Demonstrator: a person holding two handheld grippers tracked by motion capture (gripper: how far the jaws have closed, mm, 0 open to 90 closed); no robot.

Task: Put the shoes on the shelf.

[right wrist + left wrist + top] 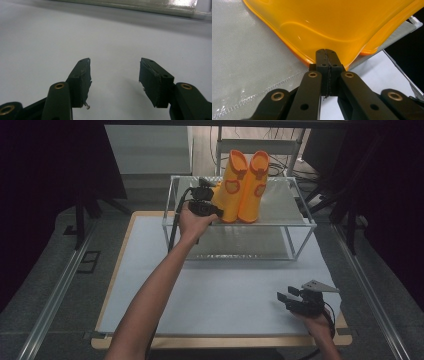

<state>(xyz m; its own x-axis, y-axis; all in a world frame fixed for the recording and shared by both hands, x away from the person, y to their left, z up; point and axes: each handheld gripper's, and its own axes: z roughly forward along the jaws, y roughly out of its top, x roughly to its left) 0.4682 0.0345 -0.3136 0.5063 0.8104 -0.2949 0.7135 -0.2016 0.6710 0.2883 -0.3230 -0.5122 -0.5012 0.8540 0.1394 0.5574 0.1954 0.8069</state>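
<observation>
left tongs [206,209] clamped flat, nothing gripped, tips nudging the yellow boots [240,187] on the rack [300,223], upper middle, probably straightening them | right tongs [290,296] wide open, empty, parked lower right on table [220,295]

Boots [243,185] on rack [300,222] top shelf, left hand-held gripper [216,212] beside them, rack on table [220,290]

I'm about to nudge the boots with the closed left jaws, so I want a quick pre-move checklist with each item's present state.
1. Left gripper jaws closed with nothing between them: ok.
2. Its tip at the left boot: ok; contact cannot tell.
3. Both boots upright side by side on the rack's top shelf: ok.
4. Right boot clear of the shelf edge: ok.
5. Right gripper open, empty, low over the white mat, away from the rack: ok.
</observation>
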